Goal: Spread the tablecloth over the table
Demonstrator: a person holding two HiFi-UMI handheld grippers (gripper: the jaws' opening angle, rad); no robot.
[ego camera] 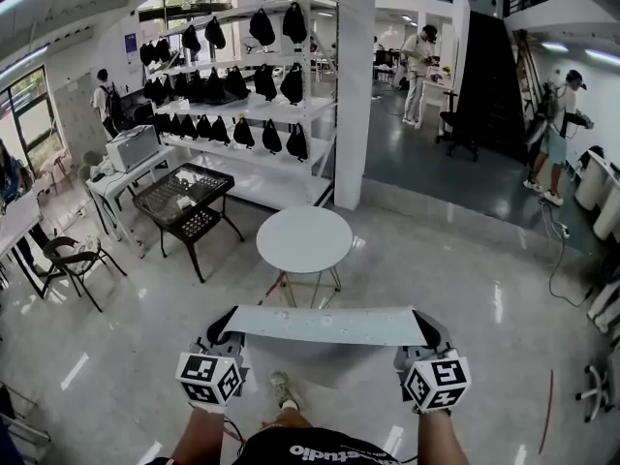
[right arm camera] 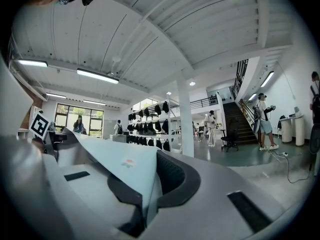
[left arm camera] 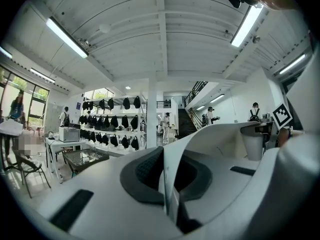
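Stood short of the round white table (ego camera: 303, 240), facing it, with the tablecloth (ego camera: 325, 325) drawn out as a flat, level band between the two grippers, well apart from the tabletop and not yet over it. Gripped one end in the left gripper (ego camera: 225, 329), jaws together on a thin fold of the pale sheet, plain in the left gripper view. Gripped the other end in the right gripper (ego camera: 427, 331), clamped on the cloth in the same fashion. Judged the spread as barely begun. Risked a slip at either pinch, given what looked a slight bite on thin fabric and any harder pull outward — and, with one end lost, a sheet on the floor. Risked an off-centre landing too, given a small top and a wide span of cloth, with more overhang on one side and a slow slide off a smooth surface. Could have snagged the leading edge on the near rim by coming in too low, bunching the fabric instead of laying it. Could not tell from any view the amount of cloth hanging below the band.
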